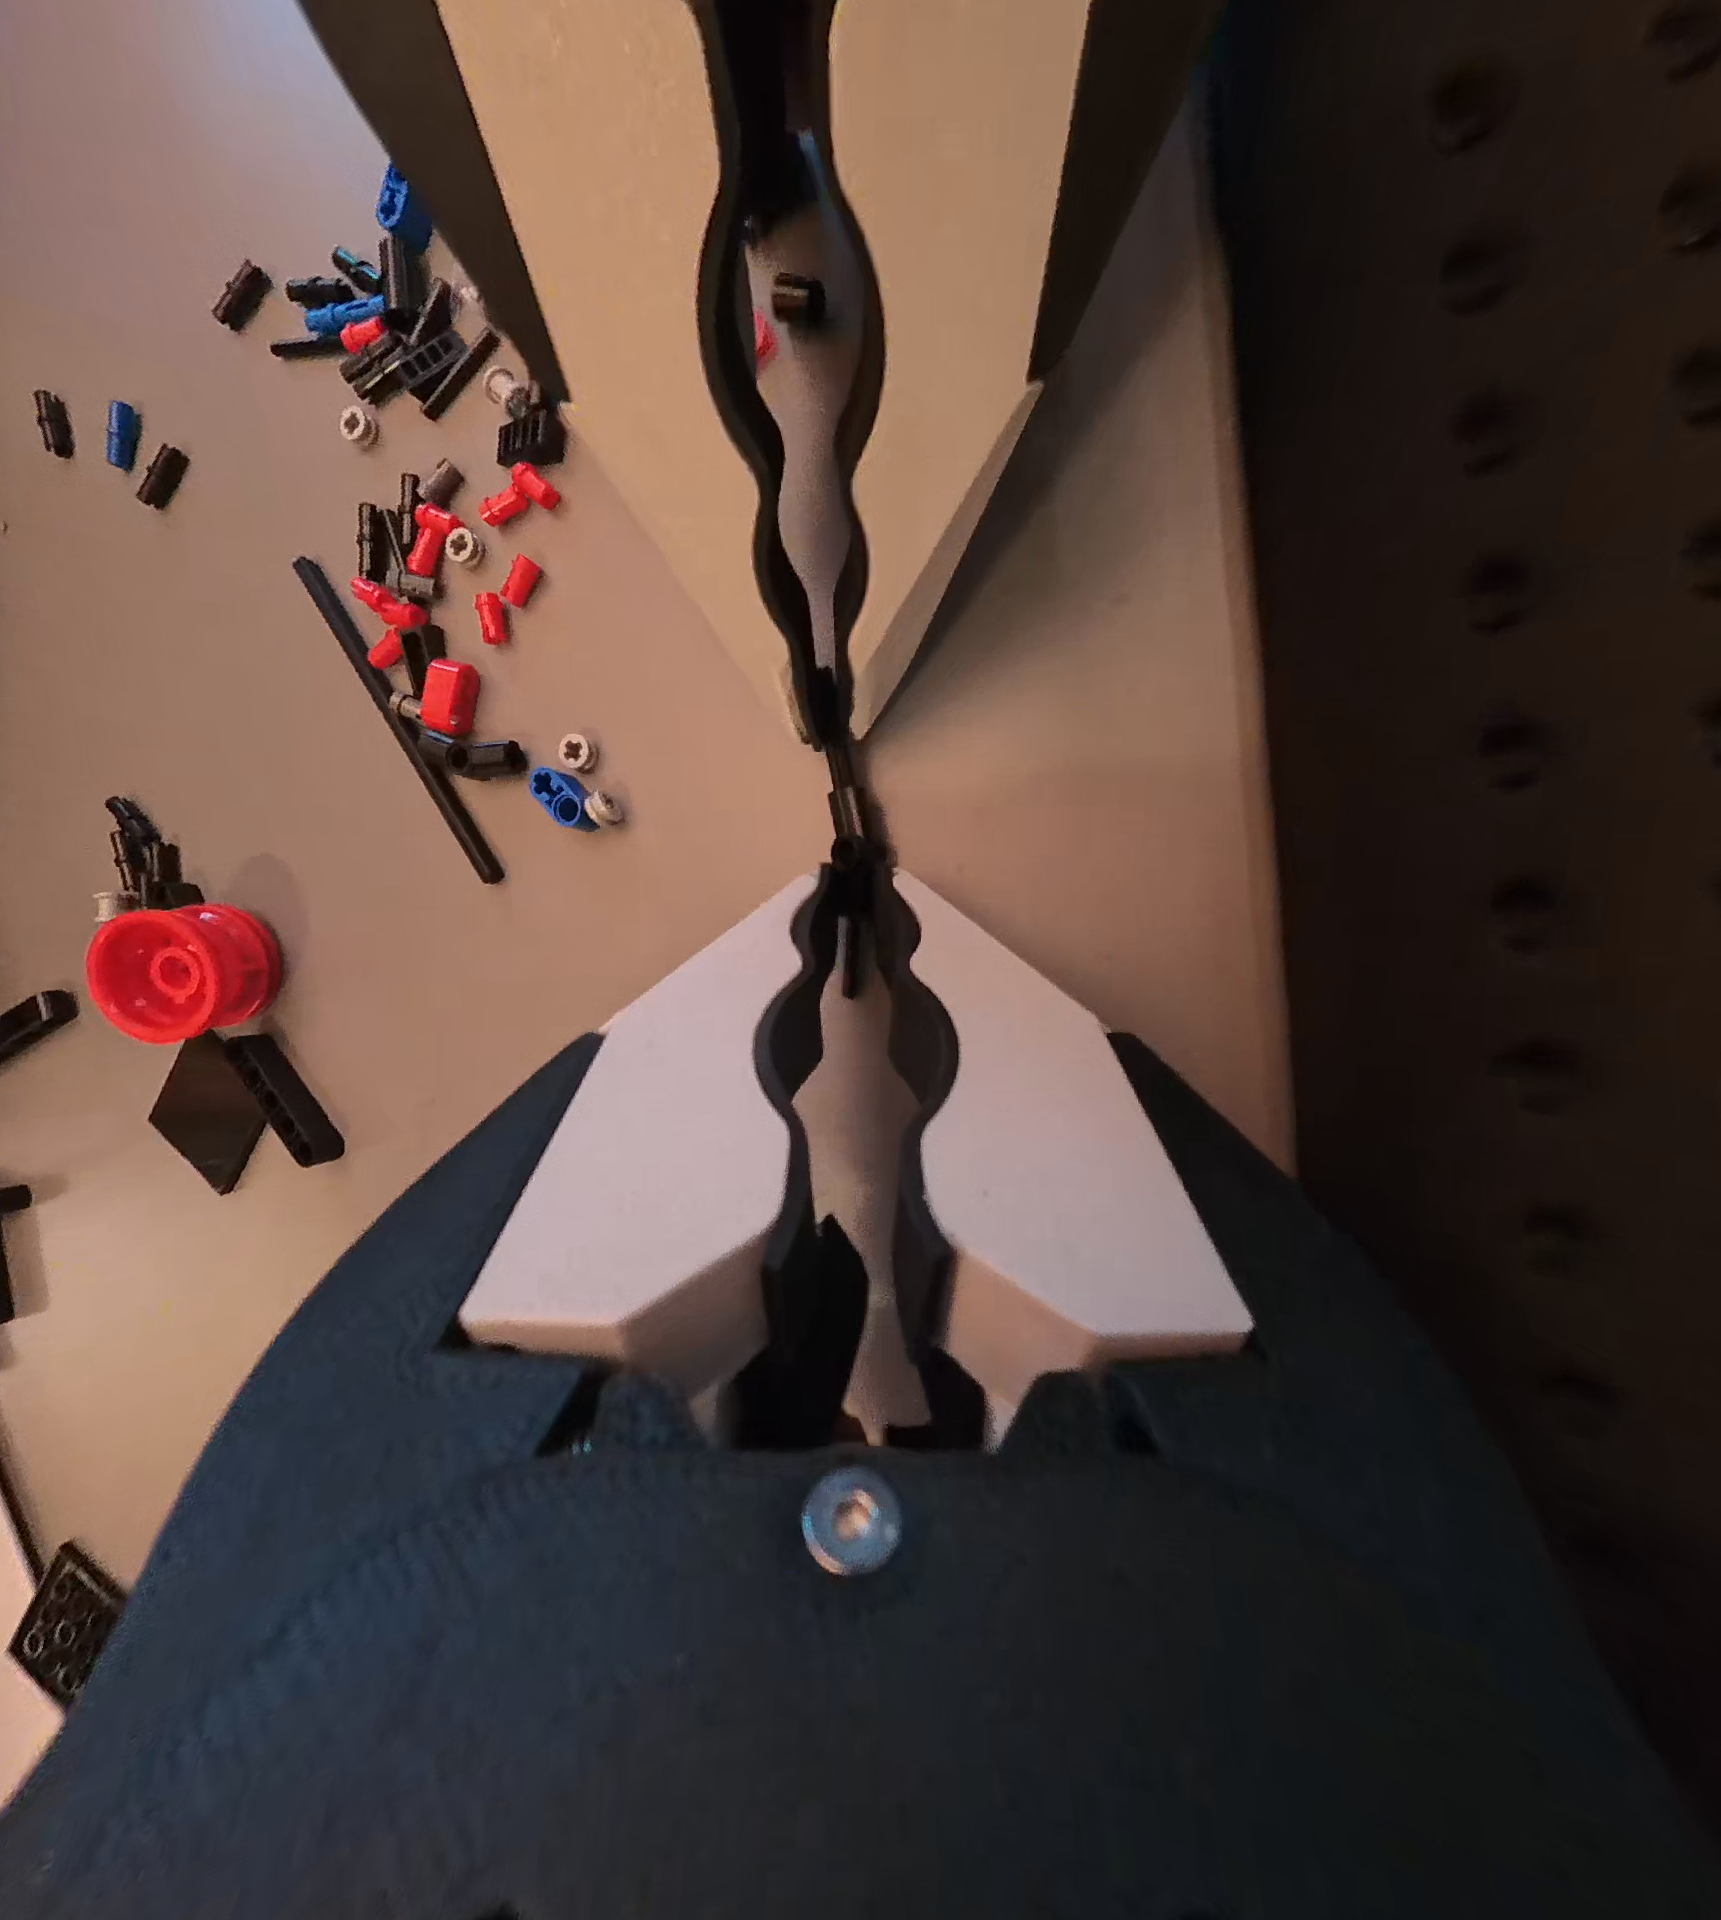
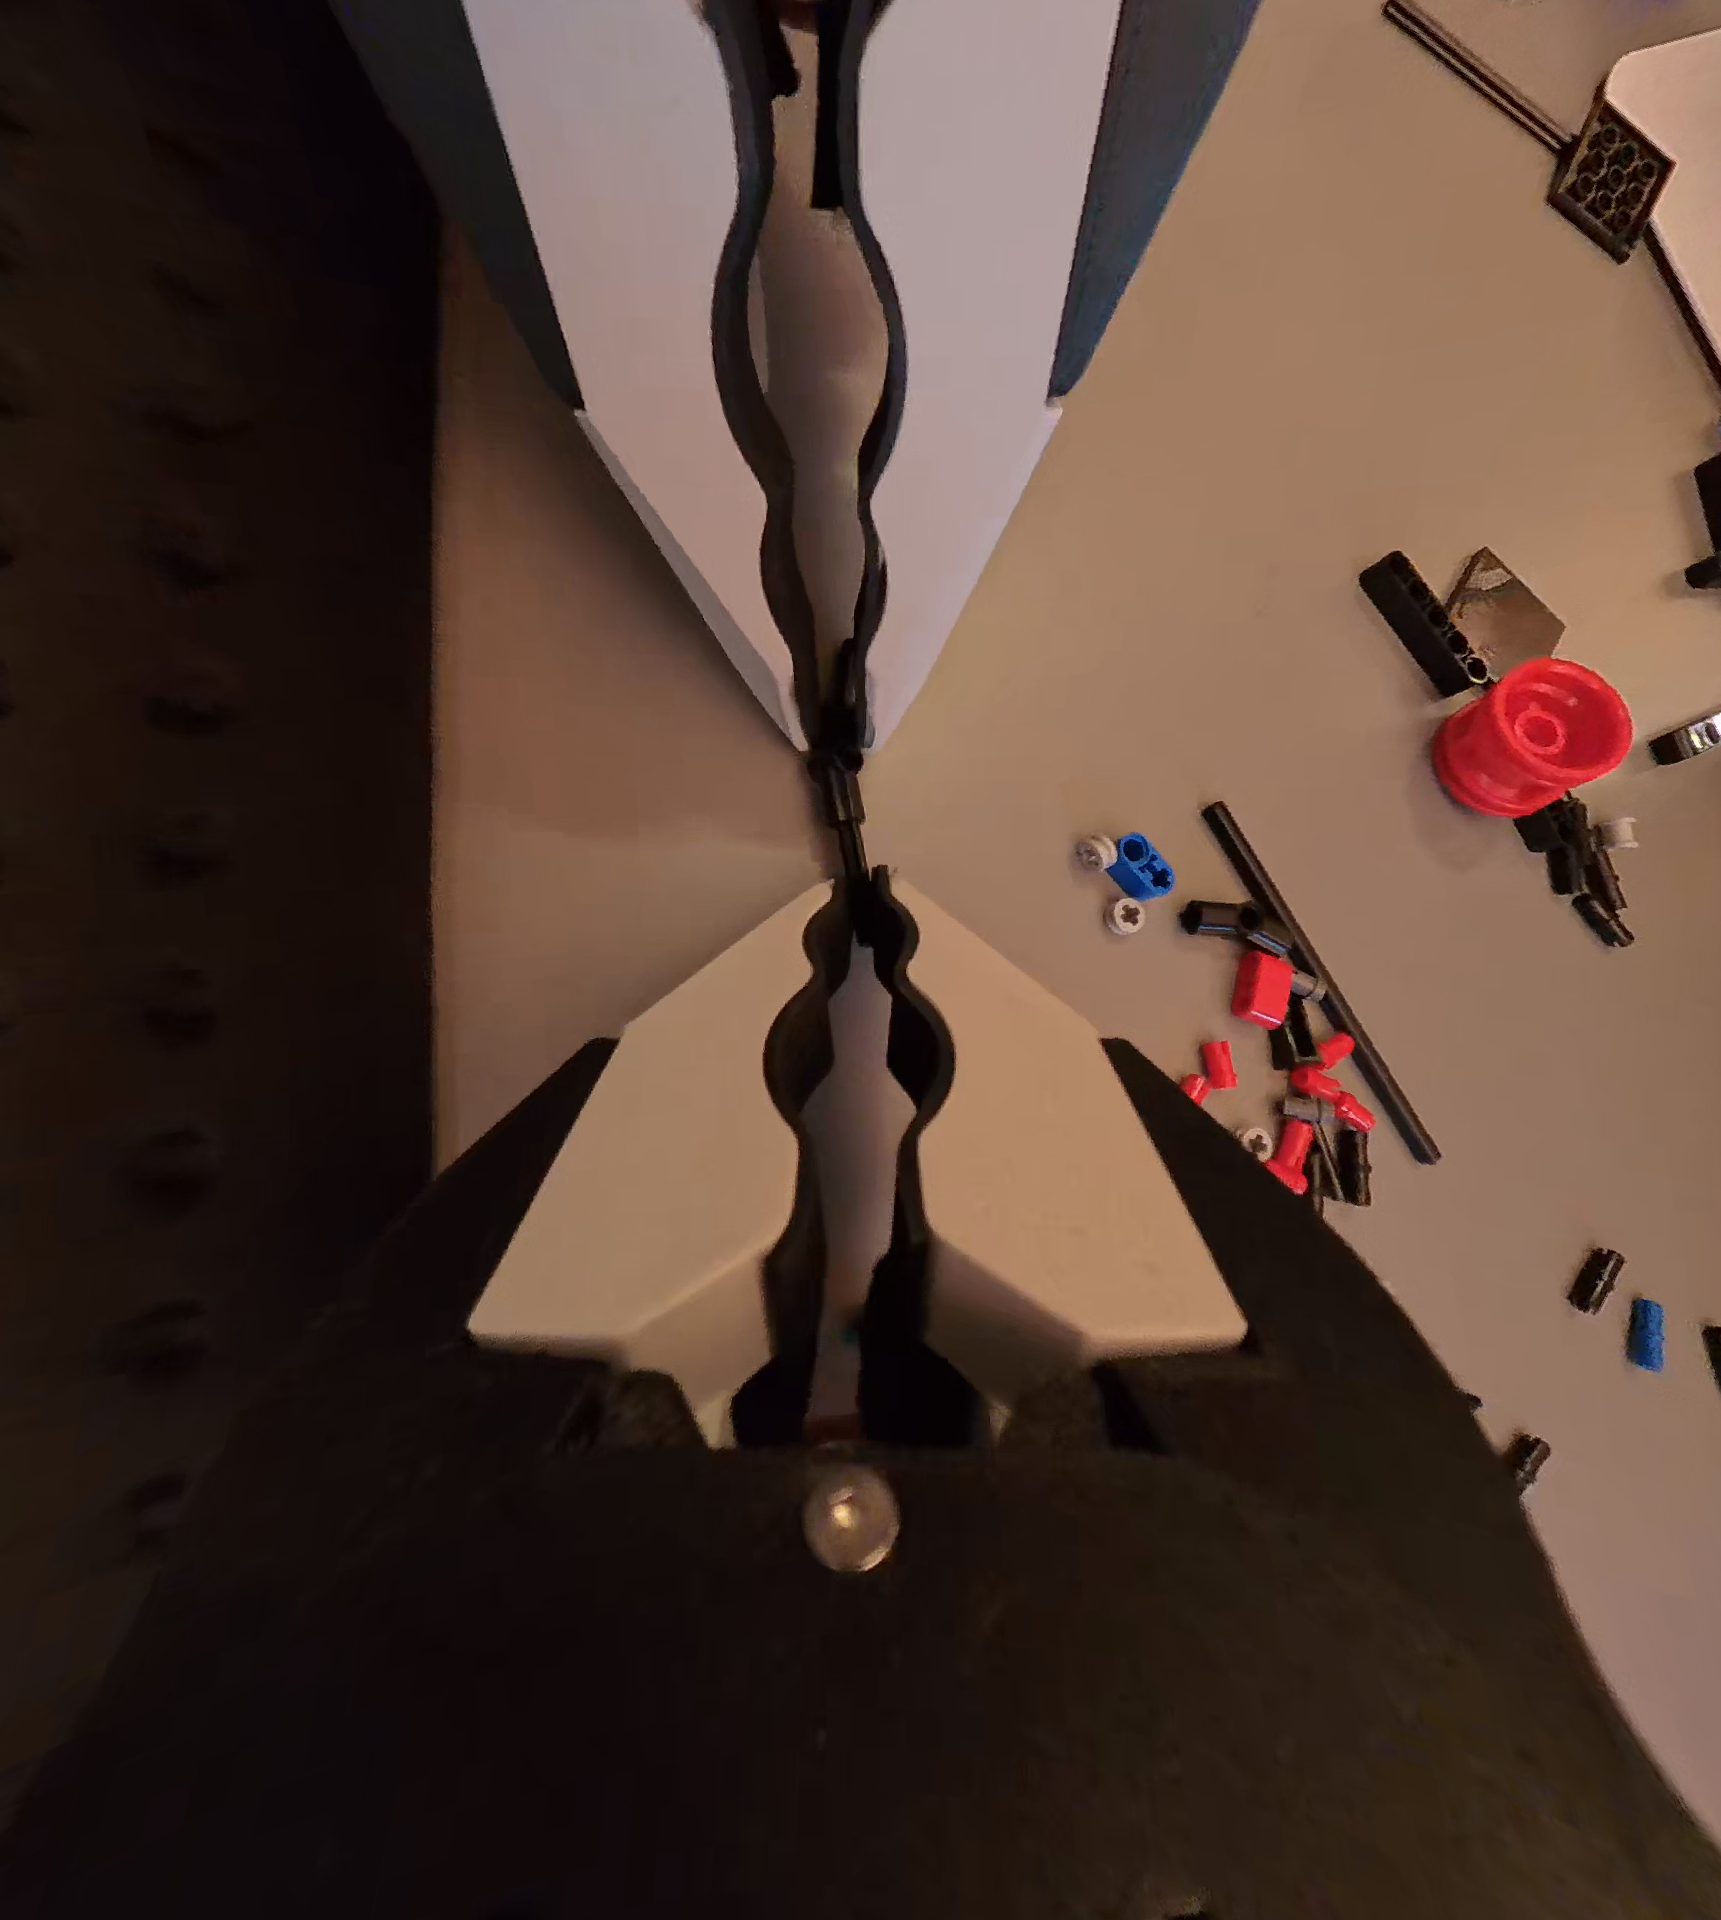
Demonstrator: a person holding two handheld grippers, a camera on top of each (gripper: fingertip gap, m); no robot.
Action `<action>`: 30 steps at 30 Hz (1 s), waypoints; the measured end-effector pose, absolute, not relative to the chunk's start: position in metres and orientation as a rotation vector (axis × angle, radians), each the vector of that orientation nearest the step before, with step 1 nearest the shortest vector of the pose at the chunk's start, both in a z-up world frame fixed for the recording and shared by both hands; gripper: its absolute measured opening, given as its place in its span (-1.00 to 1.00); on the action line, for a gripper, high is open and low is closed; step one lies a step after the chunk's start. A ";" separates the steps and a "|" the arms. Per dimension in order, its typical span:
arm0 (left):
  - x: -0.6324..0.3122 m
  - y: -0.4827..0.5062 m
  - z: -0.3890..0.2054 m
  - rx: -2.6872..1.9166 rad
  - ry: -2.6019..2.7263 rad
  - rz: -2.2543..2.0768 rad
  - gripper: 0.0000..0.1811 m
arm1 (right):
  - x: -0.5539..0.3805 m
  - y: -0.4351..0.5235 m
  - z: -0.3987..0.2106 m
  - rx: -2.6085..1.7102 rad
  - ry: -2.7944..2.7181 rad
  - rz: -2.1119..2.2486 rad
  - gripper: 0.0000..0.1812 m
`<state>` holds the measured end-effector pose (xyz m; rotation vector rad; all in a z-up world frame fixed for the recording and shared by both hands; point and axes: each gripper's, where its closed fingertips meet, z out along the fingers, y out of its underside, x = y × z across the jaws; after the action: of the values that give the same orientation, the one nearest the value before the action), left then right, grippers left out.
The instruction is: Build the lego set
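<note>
My two grippers meet tip to tip above the beige table (image 1: 1064,810). My left gripper (image 1: 851,894) is shut on a small black connector piece (image 1: 852,935). In the right wrist view it comes in from the top (image 2: 835,717). My right gripper (image 2: 861,899) is shut on a thin black pin (image 2: 851,847). In the left wrist view it comes in from the top (image 1: 828,717). The pin (image 1: 848,795) and the connector (image 2: 838,784) touch end to end in the small gap between the tips. How far they are joined is hidden.
Loose red, blue and black pieces lie beside the grippers: a red wheel hub (image 1: 181,971) (image 2: 1531,732), a long black axle (image 1: 399,717) (image 2: 1318,977), black beams (image 1: 279,1101) and a black plate (image 1: 66,1652). A dark studded baseplate (image 1: 1562,831) (image 2: 108,831) borders the other side. My left and right fingertips are right by each other. It is some 10 centimeters from my right tips to the long black axle (image 1: 399,717). It is also in sight in the right wrist view (image 2: 1315,969).
</note>
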<state>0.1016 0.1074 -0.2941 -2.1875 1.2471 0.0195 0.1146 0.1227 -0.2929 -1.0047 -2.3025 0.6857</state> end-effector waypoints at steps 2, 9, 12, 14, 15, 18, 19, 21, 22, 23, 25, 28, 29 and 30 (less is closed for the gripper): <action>0.102 0.107 -0.290 -2.183 1.202 0.029 -0.95 | 0.115 0.121 -0.292 -1.040 -2.288 0.702 -0.99; 0.093 0.097 -0.261 -2.117 0.984 0.072 -0.94 | 0.101 0.114 -0.257 -1.003 -2.193 0.724 -0.90; 0.088 0.086 -0.253 -2.104 0.921 0.093 -0.94 | 0.093 0.103 -0.246 -0.950 -2.192 0.732 -0.95; 0.080 0.078 -0.247 -2.092 0.882 0.114 -0.94 | 0.084 0.095 -0.239 -0.928 -2.187 0.739 -0.95; 0.075 0.074 -0.243 -2.084 0.862 0.127 -0.94 | 0.078 0.092 -0.235 -0.916 -2.174 0.748 -0.95; 0.057 0.063 -0.226 -2.051 0.785 0.174 -0.94 | 0.060 0.081 -0.215 -0.926 -2.103 0.838 -0.92; 0.050 0.060 -0.220 -2.036 0.760 0.211 -0.94 | 0.054 0.079 -0.208 -0.933 -2.077 0.872 -0.88; 0.033 0.052 -0.211 -2.007 0.722 0.331 -0.94 | 0.044 0.075 -0.194 -0.977 -2.025 0.970 -0.86; 0.026 0.049 -0.207 -1.991 0.711 0.388 -0.94 | 0.040 0.073 -0.187 -1.005 -2.002 1.033 -0.86; 0.020 0.045 -0.204 -1.977 0.702 0.432 -0.94 | 0.035 0.069 -0.182 -1.028 -1.985 1.093 -0.86; 0.013 0.039 -0.198 -1.947 0.675 0.474 -0.94 | 0.028 0.062 -0.177 -1.043 -1.984 1.166 -0.85; 0.005 0.032 -0.190 -1.923 0.605 0.454 -0.94 | 0.017 0.055 -0.175 -1.040 -1.987 1.186 -0.82; 0.004 0.029 -0.188 -1.911 0.578 0.435 -0.94 | 0.014 0.051 -0.175 -1.041 -1.995 1.205 -0.82; 0.002 0.027 -0.185 -1.899 0.552 0.418 -0.94 | 0.011 0.047 -0.175 -1.052 -2.003 1.221 -0.81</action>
<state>0.0017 0.0271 -0.1846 -1.8992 0.5525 0.4182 0.0112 0.0470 -0.1747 -1.0516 -2.0031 1.2210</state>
